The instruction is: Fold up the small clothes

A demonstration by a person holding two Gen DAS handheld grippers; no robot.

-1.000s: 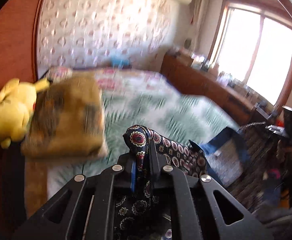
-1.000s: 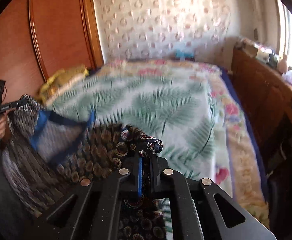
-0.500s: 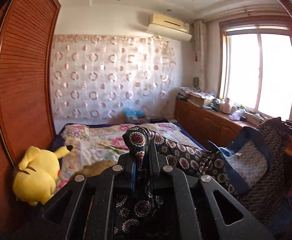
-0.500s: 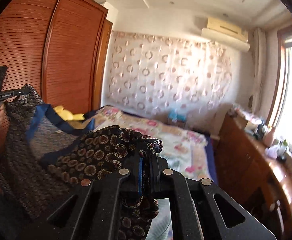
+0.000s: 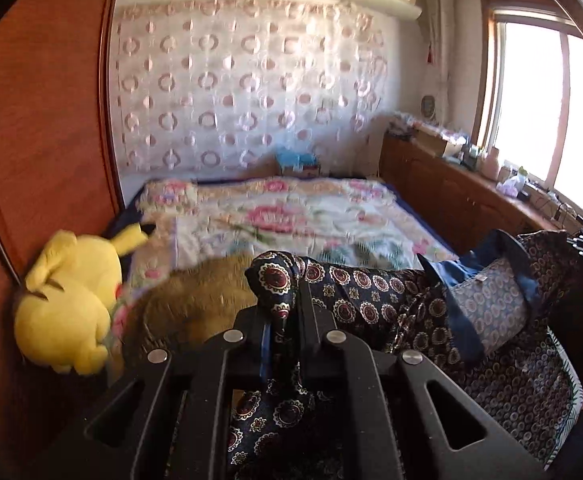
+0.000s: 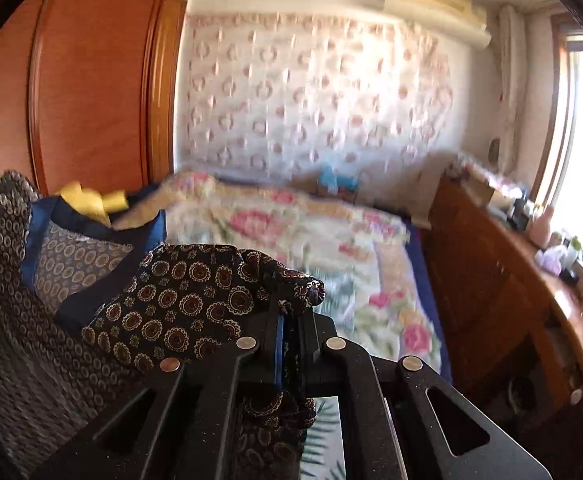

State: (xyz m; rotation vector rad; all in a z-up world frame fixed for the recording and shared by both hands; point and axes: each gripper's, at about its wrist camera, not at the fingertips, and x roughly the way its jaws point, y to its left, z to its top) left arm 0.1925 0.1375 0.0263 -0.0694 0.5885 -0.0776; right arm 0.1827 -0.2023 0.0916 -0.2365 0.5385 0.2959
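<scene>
A dark patterned garment (image 5: 371,300) with round medallion print and a blue neck band hangs between my two grippers above the bed. My left gripper (image 5: 283,312) is shut on one corner of it. My right gripper (image 6: 291,312) is shut on the other corner of the garment (image 6: 179,300). The cloth sags between them, with the lighter inside and blue collar (image 6: 71,252) showing. The far end of the garment at the left gripper shows at the left edge of the right wrist view (image 6: 7,192).
A bed with a floral and palm-leaf cover (image 5: 311,220) lies below. A yellow plush toy (image 5: 67,300) and a brown folded blanket (image 5: 195,300) sit at its left by the wooden wardrobe (image 5: 43,120). A wooden cabinet (image 6: 511,288) with clutter runs under the window.
Both grippers keep hold of the garment. They rose half a second ago and have now tilted back down a little, so the bed fills more of both views.
</scene>
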